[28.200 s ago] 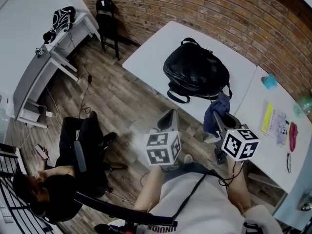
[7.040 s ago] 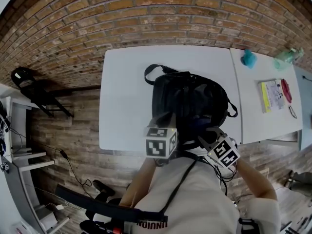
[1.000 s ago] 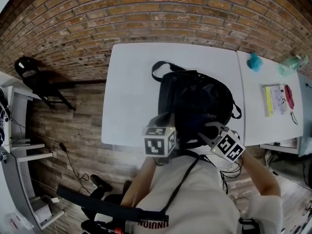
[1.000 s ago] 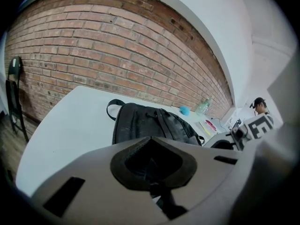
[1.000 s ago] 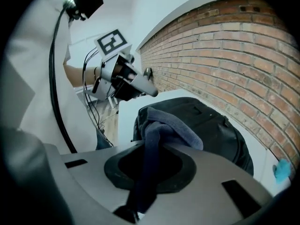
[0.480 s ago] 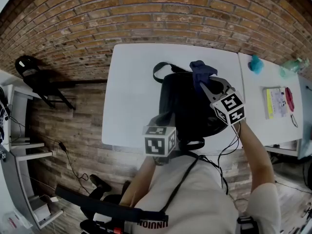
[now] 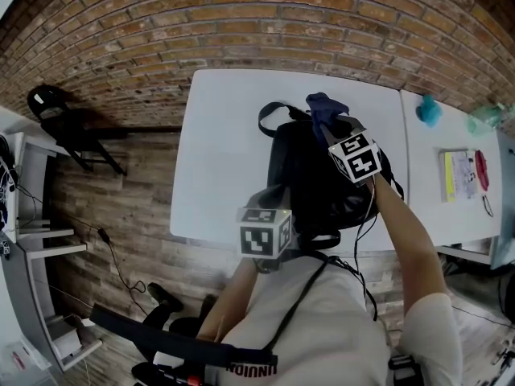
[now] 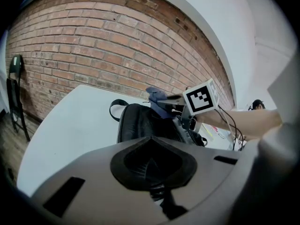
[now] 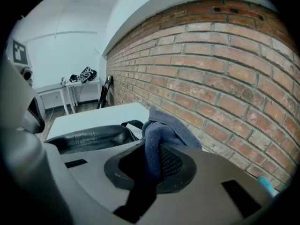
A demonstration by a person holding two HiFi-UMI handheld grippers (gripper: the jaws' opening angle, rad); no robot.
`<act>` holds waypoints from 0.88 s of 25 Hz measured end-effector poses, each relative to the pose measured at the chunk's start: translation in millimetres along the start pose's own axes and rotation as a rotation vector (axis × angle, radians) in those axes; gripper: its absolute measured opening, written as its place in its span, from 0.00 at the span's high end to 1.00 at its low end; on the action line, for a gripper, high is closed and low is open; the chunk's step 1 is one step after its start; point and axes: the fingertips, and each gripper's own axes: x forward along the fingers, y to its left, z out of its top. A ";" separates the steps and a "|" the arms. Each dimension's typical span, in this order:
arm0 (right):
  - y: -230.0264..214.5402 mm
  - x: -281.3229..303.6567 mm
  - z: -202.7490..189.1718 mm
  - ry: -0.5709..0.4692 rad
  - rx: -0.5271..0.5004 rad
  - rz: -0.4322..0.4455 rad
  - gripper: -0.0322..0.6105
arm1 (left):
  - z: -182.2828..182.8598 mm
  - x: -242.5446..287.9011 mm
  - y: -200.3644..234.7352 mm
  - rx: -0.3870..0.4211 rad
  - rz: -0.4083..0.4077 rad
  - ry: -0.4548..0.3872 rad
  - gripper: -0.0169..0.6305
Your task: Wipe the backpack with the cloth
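**Head view.**
- White table [image 7: 217,135], set against a brick wall [image 7: 241,22].
- Black backpack [image 7: 314,175], lying flat on the table. Its carry loop is at the end nearest the wall, its straps toward the person.
- Blue cloth [image 7: 322,107], bunched, over the far end of the backpack just beside the loop.
- Right gripper [image 7: 328,125], arm stretched out across the backpack, tongs clamped on the cloth.
- Left gripper [image 7: 278,198], held close to the person's body at the near table edge, beside the lower end of the backpack.
- Second table at right, carrying a teal item [image 7: 429,109] and a yellow booklet [image 7: 448,175].
- Black chair [image 7: 56,115] on the wood floor at left.

**Left gripper view.**
- Left gripper [image 8: 152,165], tongs together with nothing between them.
- Beyond them is the backpack [image 8: 140,123] on the table [image 8: 70,130]. The cloth [image 8: 157,100] is at its top edge, in the right gripper [image 8: 169,99].
- Whether the cloth presses on the fabric cannot be told.

**Right gripper view.**
- Right gripper [image 9: 152,168], tongs closed on the cloth [image 9: 159,135]. A fold stands up between them and a tail hangs down.
- The backpack [image 9: 89,137] lies low at left.
- The table [image 9: 93,116] runs along the brick wall [image 9: 211,69].
- A chair [image 9: 107,90] stands far off.
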 end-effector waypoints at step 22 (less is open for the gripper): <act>32.1 -13.5 -20.9 0.016 -0.093 0.045 0.89 | -4.3 2.9 -1.7 -0.013 -0.009 0.005 0.97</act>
